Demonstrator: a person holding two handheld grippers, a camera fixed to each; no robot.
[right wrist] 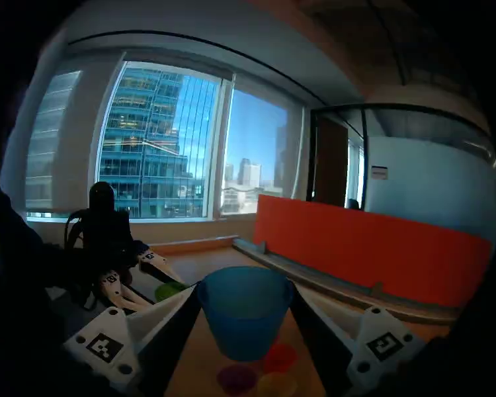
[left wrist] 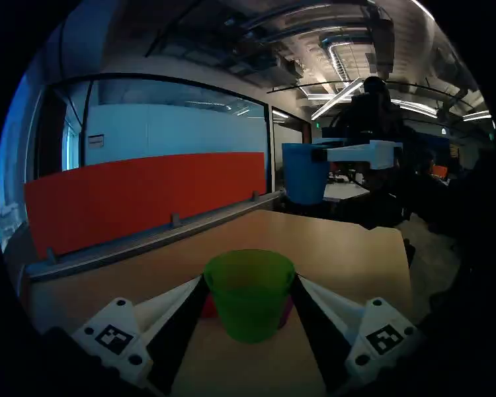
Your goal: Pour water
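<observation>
In the left gripper view a green cup point(left wrist: 249, 294) stands upright between my left gripper's fingers, and the left gripper point(left wrist: 248, 290) is shut on it low over the wooden table point(left wrist: 340, 251). Farther off, the right gripper point(left wrist: 364, 154) holds a blue cup point(left wrist: 305, 173) upright in the air past the table's far end. In the right gripper view the blue cup point(right wrist: 245, 321) sits between my own fingers, with the right gripper point(right wrist: 245, 298) shut on it. Beyond it to the left are the left gripper point(right wrist: 132, 281) and the green cup point(right wrist: 168, 290).
Under the blue cup lie red point(right wrist: 279, 357), purple point(right wrist: 237, 380) and yellow point(right wrist: 276, 382) cups on the table. An orange partition point(left wrist: 149, 195) with a metal rail runs along one table edge. A dark chair point(right wrist: 106, 235) stands by the windows. A person point(left wrist: 373, 109) is behind the table's far end.
</observation>
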